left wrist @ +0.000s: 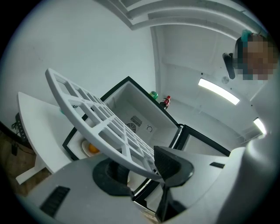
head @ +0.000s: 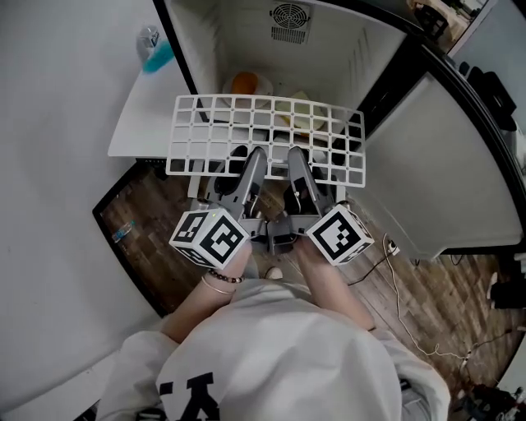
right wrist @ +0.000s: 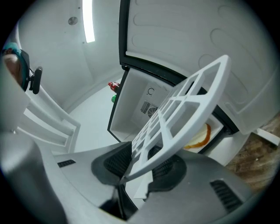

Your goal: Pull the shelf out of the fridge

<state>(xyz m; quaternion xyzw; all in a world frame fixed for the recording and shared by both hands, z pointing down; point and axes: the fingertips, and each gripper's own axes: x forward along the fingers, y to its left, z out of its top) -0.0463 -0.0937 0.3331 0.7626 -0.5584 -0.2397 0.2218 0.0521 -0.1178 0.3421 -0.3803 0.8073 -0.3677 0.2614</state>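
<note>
A: Starting at the left, what's there?
B: One wall (head: 49, 164), plain white. One white side surface (head: 136, 115) against it, with a teal-and-clear item (head: 156, 48) on it, too blurred to name. Below, dark wooden floor (head: 144, 226).
A: Middle?
B: One small fridge (head: 246, 33), open. There is a fan vent (head: 289, 20) on its back wall and a plate (head: 245, 84) with something orange inside. The grid in front covers part of the opening from above.
A: Right?
B: The fridge door (head: 448, 164), swung wide, white with a black rim. A thin cable (head: 394, 275) lies on the floor beneath it.
A: And the shelf?
B: One shelf (head: 263, 131) — a white grid of rectangular cells with a thicker rim. It is held roughly flat in the air in front of the opening, clear of the compartment. The left gripper (head: 251, 162) is clamped on its near rim, with the rim between both pads. The right gripper (head: 297, 162), just beside it, grips the same rim likewise.
</note>
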